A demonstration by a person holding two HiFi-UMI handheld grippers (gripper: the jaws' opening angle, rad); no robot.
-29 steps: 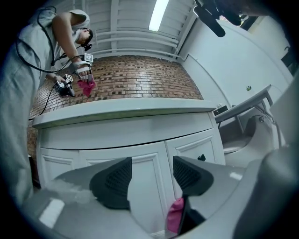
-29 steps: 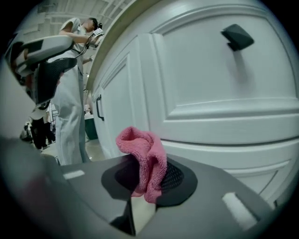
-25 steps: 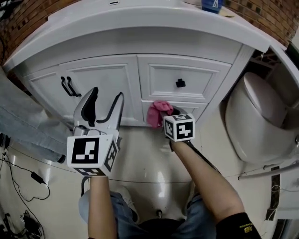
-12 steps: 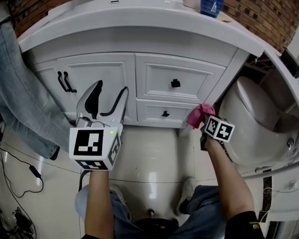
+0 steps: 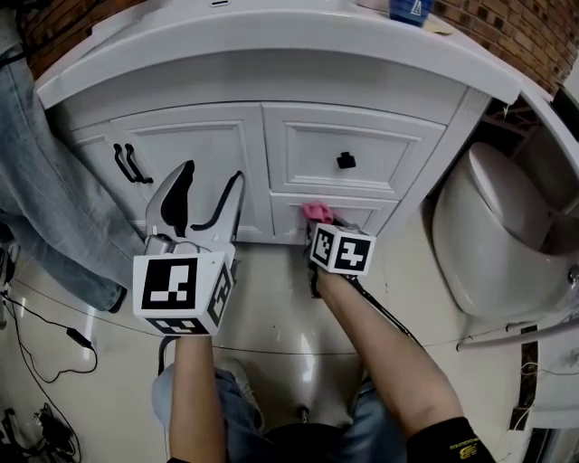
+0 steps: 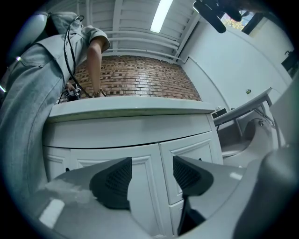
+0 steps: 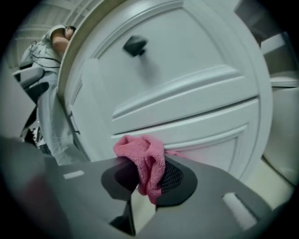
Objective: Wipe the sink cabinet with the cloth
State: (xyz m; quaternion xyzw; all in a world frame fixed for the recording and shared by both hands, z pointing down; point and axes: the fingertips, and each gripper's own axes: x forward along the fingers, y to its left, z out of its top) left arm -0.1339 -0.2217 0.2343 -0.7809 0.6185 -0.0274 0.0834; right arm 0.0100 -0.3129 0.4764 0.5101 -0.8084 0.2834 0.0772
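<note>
The right tool (image 7: pixel 147 178) pinches 1 pink cloth (image 5: pixel 314 211) at the front of the lower drawer (image 5: pixel 373 211), 1 of 2 on the sink cabinet (image 5: pixel 204 145), near that drawer's left edge. The left tool (image 5: pixel 204 194) is spread with nothing between its jaws, held clear of the door with its 2 black handles (image 5: pixel 132 165). A toilet (image 5: pixel 493 226) crowds the cabinet's right edge and a person's jeans leg (image 5: pixel 45 181) its left, with open floor (image 5: pixel 289 307) in front.

No words or numbers can be read anywhere. The left gripper (image 5: pixel 210 185) and the right gripper (image 7: pixel 148 179) each carry a cube, the left cube (image 5: pixel 179 291) and the right cube (image 5: pixel 342 249), printed with black-and-white square markers, patterns rather than letters. The white mark on the blue container (image 5: pixel 409 9) on the countertop (image 5: pixel 271 36) is too small to read.
</note>
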